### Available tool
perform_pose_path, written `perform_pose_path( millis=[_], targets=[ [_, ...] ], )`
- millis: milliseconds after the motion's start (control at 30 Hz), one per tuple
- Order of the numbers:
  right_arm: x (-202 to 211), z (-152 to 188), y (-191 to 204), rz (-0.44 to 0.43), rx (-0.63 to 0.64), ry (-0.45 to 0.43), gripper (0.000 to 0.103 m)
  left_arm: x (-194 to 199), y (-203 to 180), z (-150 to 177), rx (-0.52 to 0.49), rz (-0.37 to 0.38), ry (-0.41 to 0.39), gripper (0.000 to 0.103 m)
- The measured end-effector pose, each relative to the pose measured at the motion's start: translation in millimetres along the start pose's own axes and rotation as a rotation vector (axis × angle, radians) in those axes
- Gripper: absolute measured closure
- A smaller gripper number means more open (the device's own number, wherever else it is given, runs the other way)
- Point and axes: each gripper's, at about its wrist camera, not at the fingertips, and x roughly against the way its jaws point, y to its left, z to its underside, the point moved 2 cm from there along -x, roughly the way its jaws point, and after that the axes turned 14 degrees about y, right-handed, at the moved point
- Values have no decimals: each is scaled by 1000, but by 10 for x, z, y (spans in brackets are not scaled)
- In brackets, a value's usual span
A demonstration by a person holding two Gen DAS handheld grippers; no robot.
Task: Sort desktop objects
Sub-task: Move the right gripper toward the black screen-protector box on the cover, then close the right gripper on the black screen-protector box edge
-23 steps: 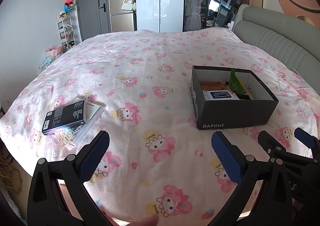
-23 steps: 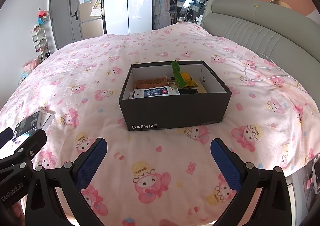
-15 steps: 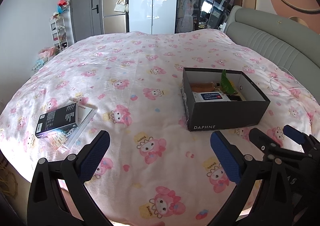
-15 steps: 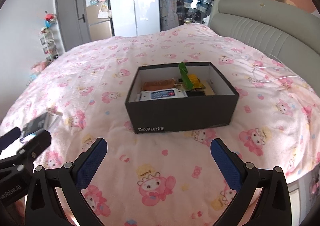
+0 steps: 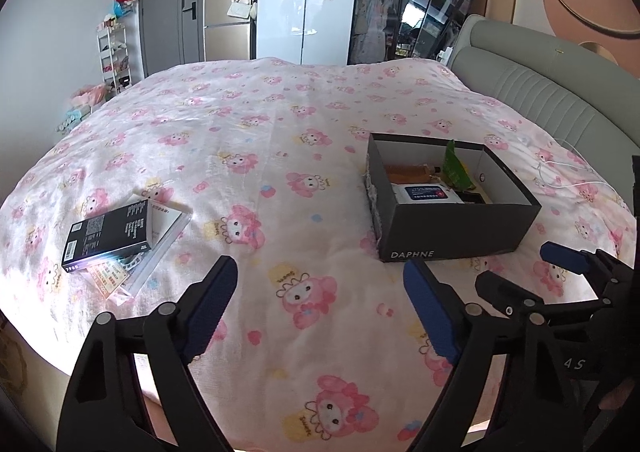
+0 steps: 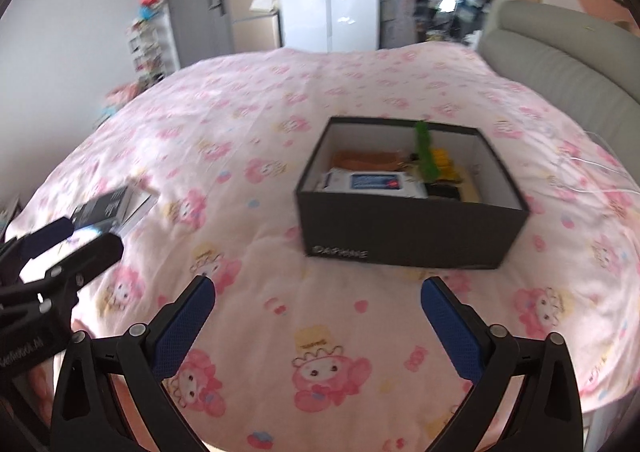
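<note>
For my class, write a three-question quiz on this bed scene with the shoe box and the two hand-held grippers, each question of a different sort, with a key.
1. True or false: the black box marked DAPHNE has a lid on it.
2. Multiple choice: the small black carton lies (A) inside the box, (B) on a white booklet on the bedspread, (C) on the floor.
3. Fill in: the left gripper and right gripper both stand ____, with nothing between their pads.

Key: 1 false; 2 B; 3 open.
</note>
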Motion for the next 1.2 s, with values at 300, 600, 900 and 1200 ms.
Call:
perform_pose_path(
  millis=[300, 600, 900, 1200],
  targets=[
    [-349, -170, 459, -52, 97, 57, 42, -203, 570, 14, 99, -74, 43, 19],
    [-797, -498, 1420, -122, 292, 103, 59, -490, 1623, 159, 284, -187, 110, 38],
    [-1335, -846, 2565, -191, 436, 127, 59, -732, 2879, 248, 480, -273, 128, 39],
    [-1883, -1163, 3265, -234, 416, 194, 59, -981, 3902, 251, 620, -229, 127, 39]
  ],
)
